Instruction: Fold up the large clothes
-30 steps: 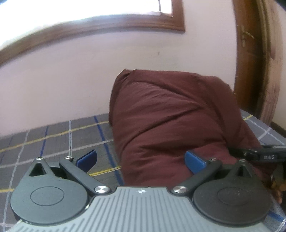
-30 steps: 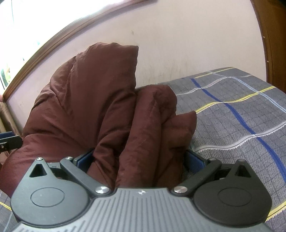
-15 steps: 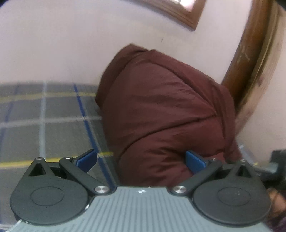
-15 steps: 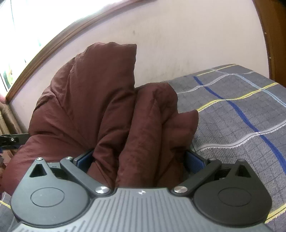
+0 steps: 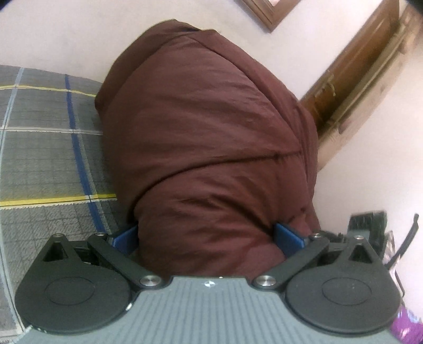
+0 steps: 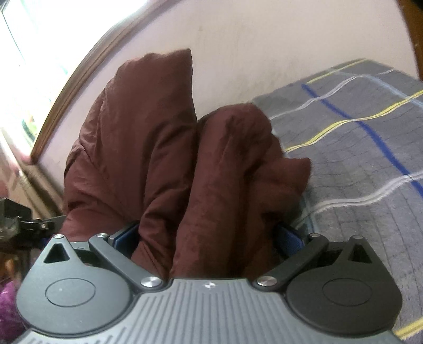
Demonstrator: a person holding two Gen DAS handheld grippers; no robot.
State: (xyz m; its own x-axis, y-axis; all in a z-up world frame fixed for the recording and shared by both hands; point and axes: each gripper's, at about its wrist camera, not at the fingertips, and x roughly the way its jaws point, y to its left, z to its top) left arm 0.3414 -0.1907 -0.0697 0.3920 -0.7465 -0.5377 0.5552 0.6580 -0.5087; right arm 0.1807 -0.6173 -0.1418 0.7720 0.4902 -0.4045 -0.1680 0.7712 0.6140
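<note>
A big maroon padded jacket [image 5: 211, 148] stands bunched up over a grey checked bedsheet [image 5: 47, 158] with blue, yellow and white lines, close to a pale wall [image 5: 66, 34]. In the left wrist view the left gripper [image 5: 206, 235] has its two blue pads [image 5: 127, 236] pressed into either side of a thick roll of the jacket, so it is clamped on the cloth; the fabric fills the whole gap between the pads and bulges upward and away from the camera. To the right of the jacket a brown wooden door frame [image 5: 357, 79] slants past, and the corner of a wooden window frame [image 5: 264, 13] shows at the top. In the right wrist view the right gripper [image 6: 208, 235] is likewise clamped on the jacket [image 6: 164, 158]: several upright folds are squeezed between its blue pads [image 6: 125, 238], with one tall peak rising at the left and a lower hump beside it. The sheet [image 6: 357, 158] stretches off to the right of the folds. At the far left edge of this view part of the other gripper's black body [image 6: 23, 225] is visible, just beside the jacket's lower edge. No container is involved; the jacket is held only by the two grippers.
</note>
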